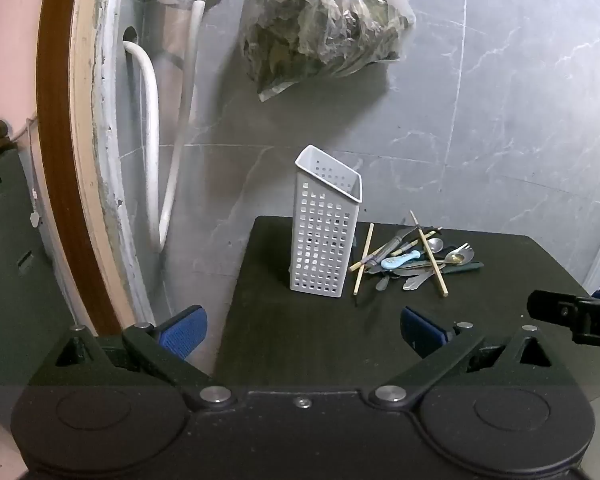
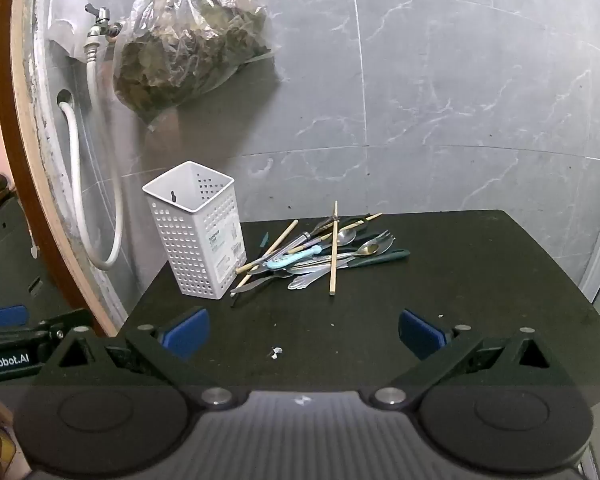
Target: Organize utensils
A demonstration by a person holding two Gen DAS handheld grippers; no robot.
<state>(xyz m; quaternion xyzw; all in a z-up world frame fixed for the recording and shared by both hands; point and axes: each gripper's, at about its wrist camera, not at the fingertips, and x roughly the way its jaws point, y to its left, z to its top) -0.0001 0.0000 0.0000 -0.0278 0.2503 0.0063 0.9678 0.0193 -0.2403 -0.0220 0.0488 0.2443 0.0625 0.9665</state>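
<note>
A pile of utensils lies on the black table, just beside an upright white perforated holder near the table's back left corner. The left gripper and right gripper hover over the near edge, fingers wide apart and holding nothing. A plastic bag hangs on the grey tiled wall behind.

We're in a home utility corner: grey marble-look wall tiles, a wall tap feeding a white hose at far left, a plastic bag of dried leaves hanging, and a brown door frame at left.
</note>
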